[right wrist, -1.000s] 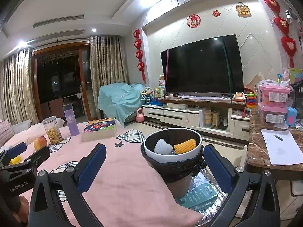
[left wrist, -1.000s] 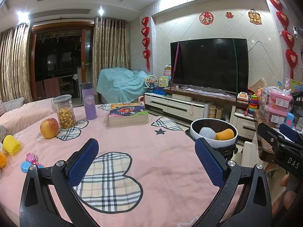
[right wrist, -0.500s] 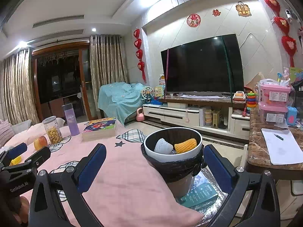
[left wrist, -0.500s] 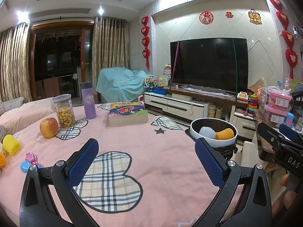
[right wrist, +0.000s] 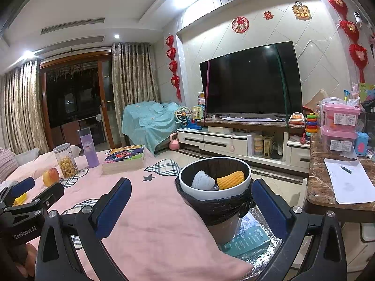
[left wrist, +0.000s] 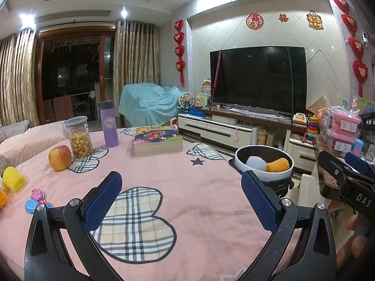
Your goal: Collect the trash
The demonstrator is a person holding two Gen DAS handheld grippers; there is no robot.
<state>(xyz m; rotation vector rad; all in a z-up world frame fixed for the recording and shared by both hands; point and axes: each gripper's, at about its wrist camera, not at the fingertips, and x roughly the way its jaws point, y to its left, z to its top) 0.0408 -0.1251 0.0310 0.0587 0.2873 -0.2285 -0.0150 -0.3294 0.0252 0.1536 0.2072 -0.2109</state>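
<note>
Both tongs held spread and empty above a pink-clothed tabletop [left wrist: 211, 199].

Left wrist view: left tongs [left wrist: 181, 197] gape; a yellow foam fruit net [left wrist: 13, 179] lies far left, best approached low. Right wrist view: right tongs [right wrist: 191, 205] gape around the lined trash bin [right wrist: 215, 187].

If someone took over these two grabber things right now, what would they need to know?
Left gripper: open, holding nothing, above the pink tablecloth.
Right gripper: open, holding nothing, facing the trash bin.
Done: a white foam net and an orange foam net lie in the bin.
Left: a yellow foam net sits at the table's left edge, probably trash. The apple, snack jar, bottle and book likely stay.
</note>
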